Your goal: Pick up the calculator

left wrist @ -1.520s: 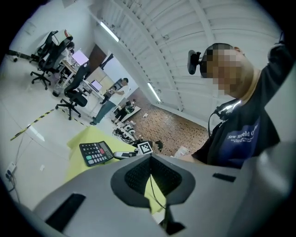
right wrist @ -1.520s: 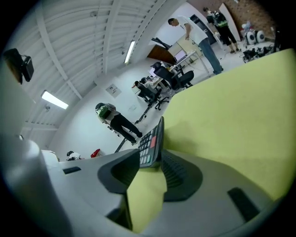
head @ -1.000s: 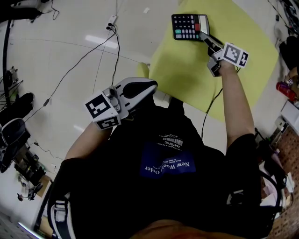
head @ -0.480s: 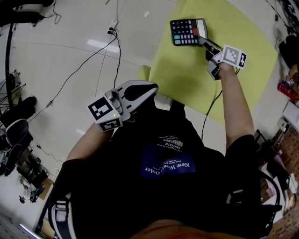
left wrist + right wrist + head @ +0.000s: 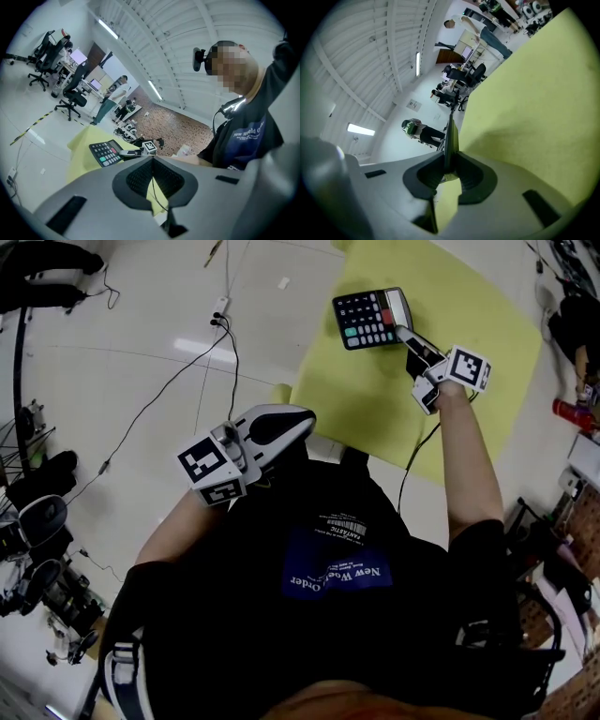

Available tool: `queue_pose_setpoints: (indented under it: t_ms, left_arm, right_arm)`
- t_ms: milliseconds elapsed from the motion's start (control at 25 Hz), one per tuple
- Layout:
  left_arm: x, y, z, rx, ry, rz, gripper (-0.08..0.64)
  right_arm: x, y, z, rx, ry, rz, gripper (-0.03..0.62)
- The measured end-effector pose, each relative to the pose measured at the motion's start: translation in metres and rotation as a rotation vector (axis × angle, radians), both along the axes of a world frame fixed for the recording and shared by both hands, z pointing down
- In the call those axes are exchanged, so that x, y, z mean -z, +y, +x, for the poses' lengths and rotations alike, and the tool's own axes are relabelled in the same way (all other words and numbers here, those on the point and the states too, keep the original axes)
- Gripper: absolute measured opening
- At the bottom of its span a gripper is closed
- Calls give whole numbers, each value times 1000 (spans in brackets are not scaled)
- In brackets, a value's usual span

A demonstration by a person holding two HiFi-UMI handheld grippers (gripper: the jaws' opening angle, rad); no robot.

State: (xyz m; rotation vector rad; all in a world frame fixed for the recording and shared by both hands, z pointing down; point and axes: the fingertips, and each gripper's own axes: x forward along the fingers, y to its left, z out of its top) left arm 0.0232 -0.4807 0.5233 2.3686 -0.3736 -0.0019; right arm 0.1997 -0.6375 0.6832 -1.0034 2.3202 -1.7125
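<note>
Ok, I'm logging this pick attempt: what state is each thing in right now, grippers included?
calculator: clamped by one edge, tilted, apparently off the yellow sheet.
right gripper: jaws closing on the calculator's edge.
left gripper: shut, empty.
yellow sheet: spread out, mostly flat.

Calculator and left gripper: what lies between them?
In the head view, only bare yellow sheet lies between the left gripper and the calculator; the left gripper view shows the same.

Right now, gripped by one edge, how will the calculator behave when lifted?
The calculator looks rigid: it sticks out flat, unsagging. The right gripper, jaws closing on its thin edge, holds it off-centre, so it may pivot or slip.
</note>
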Motion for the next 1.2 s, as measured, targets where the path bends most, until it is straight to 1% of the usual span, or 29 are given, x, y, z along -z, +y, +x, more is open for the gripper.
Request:
queue_pose_setpoints:
  t_ms: [160, 240, 360, 480, 600, 800, 960, 1200]
  left_arm:
    - [18, 1, 9, -10, 5, 33, 6]
    - [29, 3, 15, -19, 1, 52, 6]
    - [48, 2, 23, -27, 19, 87, 6]
    - [71, 3, 46, -36, 38, 127, 6]
    - [96, 5, 63, -48, 49, 163, 6]
    - [132, 15, 97, -67, 83, 204, 6]
    - [149, 6, 123, -88, 95, 240, 6]
    - [166, 0, 137, -121, 92, 297, 6]
  right_arm:
    - [38, 20, 17, -54, -44, 24, 51]
    - [61, 32, 29, -82, -52, 36, 51]
    - [98, 52, 43, -112, -48, 79, 51]
    - [139, 76, 71, -149, -39, 120, 51]
    - [181, 100, 91, -177, -29, 149, 51]
    - [241, 144, 131, -224, -23, 205, 51]
    - [275, 162, 162, -241, -35, 240, 51]
    - [301, 189, 181, -274, -28, 276, 52]
